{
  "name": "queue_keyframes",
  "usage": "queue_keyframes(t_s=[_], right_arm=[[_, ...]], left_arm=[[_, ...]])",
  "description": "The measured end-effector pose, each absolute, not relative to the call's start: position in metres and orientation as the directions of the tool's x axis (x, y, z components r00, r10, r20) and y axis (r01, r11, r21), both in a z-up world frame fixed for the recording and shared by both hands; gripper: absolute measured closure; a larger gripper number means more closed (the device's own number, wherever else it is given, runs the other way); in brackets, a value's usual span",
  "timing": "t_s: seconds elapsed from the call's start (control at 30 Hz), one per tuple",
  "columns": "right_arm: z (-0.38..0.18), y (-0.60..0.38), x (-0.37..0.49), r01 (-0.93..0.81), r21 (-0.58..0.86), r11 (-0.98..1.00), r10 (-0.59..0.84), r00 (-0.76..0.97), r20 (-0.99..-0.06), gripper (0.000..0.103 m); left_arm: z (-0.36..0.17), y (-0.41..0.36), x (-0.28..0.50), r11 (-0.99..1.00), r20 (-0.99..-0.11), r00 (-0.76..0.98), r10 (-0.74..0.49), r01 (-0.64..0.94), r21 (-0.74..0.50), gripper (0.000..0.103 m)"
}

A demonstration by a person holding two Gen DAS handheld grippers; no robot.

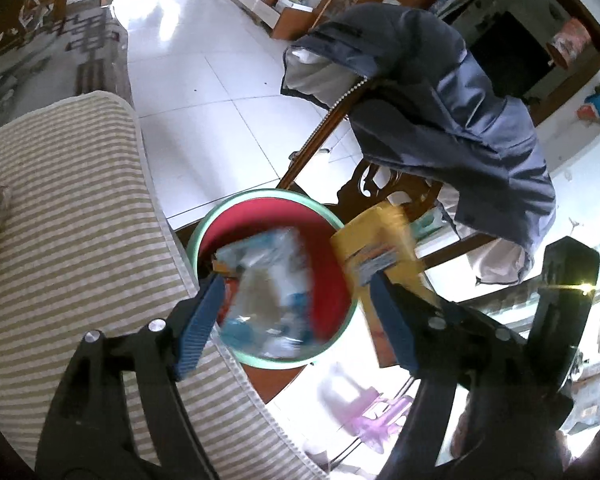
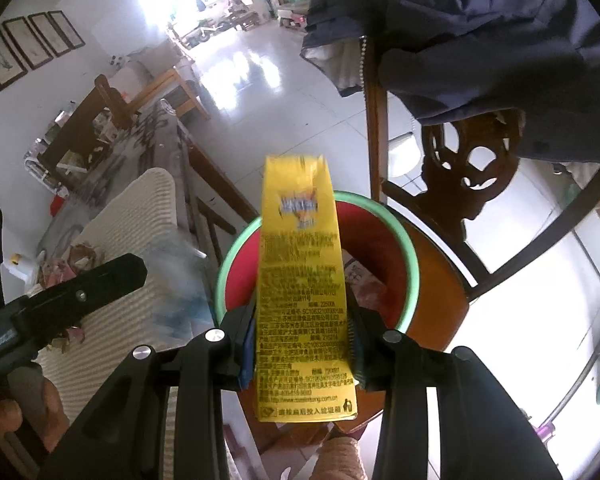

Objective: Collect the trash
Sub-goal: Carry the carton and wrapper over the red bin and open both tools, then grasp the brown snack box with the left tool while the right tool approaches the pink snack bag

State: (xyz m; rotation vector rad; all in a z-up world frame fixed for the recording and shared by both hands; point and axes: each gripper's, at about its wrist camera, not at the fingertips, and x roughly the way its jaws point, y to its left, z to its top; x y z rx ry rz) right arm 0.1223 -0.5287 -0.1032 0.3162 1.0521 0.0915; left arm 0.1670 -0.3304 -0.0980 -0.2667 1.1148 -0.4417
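my left gripper [image 1: 296,300] hangs right over the bin [image 1: 204,232], a red tub with a green rim standing on a wooden chair [image 1: 380,188] beside the striped cushion [image 1: 68,208]. its jaws stand wide, and the clear wrapper [image 1: 260,292] sits blurred between them, over the bin's mouth; no pad seems to press on it, so i judge it loose and dropping in.

my right gripper [image 2: 304,344] has the yellow pack [image 2: 300,272] between its jaws, which stand partly open. the far pad looks just off the pack's edge, so i can't say the grip is firm. the pack's long axis runs straight out along the fingers, its far end over the bin's [image 2: 408,256] near rim. the coming drop turns on that: the bin lies forward and below, so the pack should fall tail-first inside if it slides forward.

the left view shows the wrapper against the red inside; the right view only smears it. the right view alone shows the pack's printed face and older trash in the bin.
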Motion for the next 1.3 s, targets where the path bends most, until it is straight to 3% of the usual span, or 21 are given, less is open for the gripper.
queue_keyframes(t_s=[0.03, 0.07, 0.47, 1.03, 1.3], right_arm=[[-0.103, -0.529, 0.122, 0.081, 0.298, 0.951, 0.219, 0.505, -0.835, 0.047], [-0.102, -0.529, 0.122, 0.086, 0.298, 0.951, 0.215, 0.513, -0.831, 0.045], [-0.106, -0.512, 0.126, 0.065, 0.318, 0.946, 0.247, 0.49, -0.836, 0.044], [-0.106, -0.405, 0.117, -0.049, 0.274, 0.961, 0.265, 0.459, -0.848, 0.039], [-0.101, -0.333, 0.109, -0.139, 0.238, 0.961, 0.275, 0.431, -0.859, 0.038]], left_arm=[[-0.099, -0.33, 0.167, 0.886, -0.809, 0.363, -0.463, 0.201, -0.417, 0.029], [-0.1, -0.329, 0.167, 0.889, -0.812, 0.361, -0.459, 0.196, -0.415, 0.029], [-0.104, -0.258, 0.151, 0.924, -0.832, 0.423, -0.359, 0.037, -0.38, 0.029], [-0.109, -0.017, 0.091, 0.859, -0.846, 0.534, 0.002, -0.434, -0.271, 0.029], [-0.141, 0.028, 0.101, 0.869, -0.887, 0.46, -0.034, -0.426, -0.254, 0.031]])
